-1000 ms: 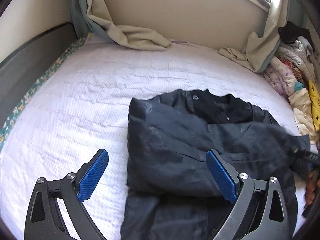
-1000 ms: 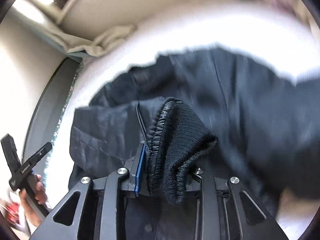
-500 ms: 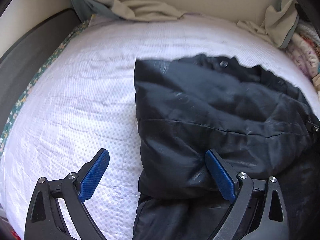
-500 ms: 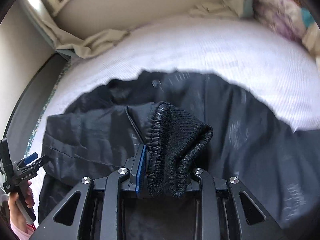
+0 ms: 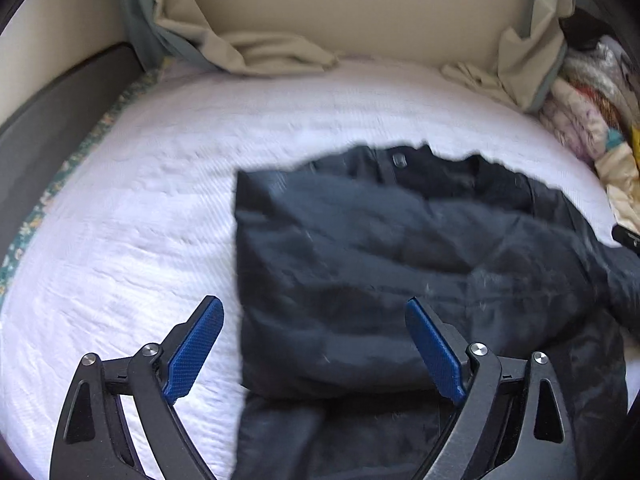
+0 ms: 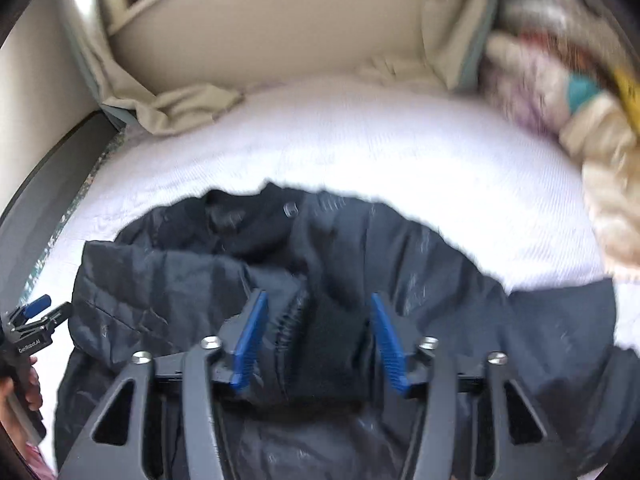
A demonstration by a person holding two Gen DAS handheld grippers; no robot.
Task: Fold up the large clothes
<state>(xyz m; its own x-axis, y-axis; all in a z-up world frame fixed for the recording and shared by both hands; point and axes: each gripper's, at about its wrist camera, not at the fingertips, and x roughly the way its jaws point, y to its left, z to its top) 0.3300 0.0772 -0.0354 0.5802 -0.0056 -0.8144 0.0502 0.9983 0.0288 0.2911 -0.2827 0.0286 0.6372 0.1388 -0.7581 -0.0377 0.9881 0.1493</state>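
A dark padded jacket (image 5: 360,264) lies on the white bed cover (image 5: 140,240), collar far, its left side folded inward with a straight edge. My left gripper (image 5: 312,302) hovers over that folded edge, jaws wide and closing; the pads touch no cloth. In the right wrist view the jacket (image 6: 440,280) fills the lower half. My right gripper (image 6: 318,296) is shut on the sleeve's black knit cuff (image 6: 328,344), held over the jacket's middle. The left gripper (image 6: 30,320) and the hand holding it (image 6: 24,384) show at the left edge.
Beige curtains (image 5: 260,52) drape onto the bed's far edge under a cream wall. A heap of patterned clothes (image 5: 580,120) is piled at the far right. A dark padded rail (image 5: 52,120) runs along the bed's left side.
The cuff, bulging above the right pads before, now sits lower between them over the jacket's middle. The left jaws have narrowed a little and the jacket's far sleeve has come inward.
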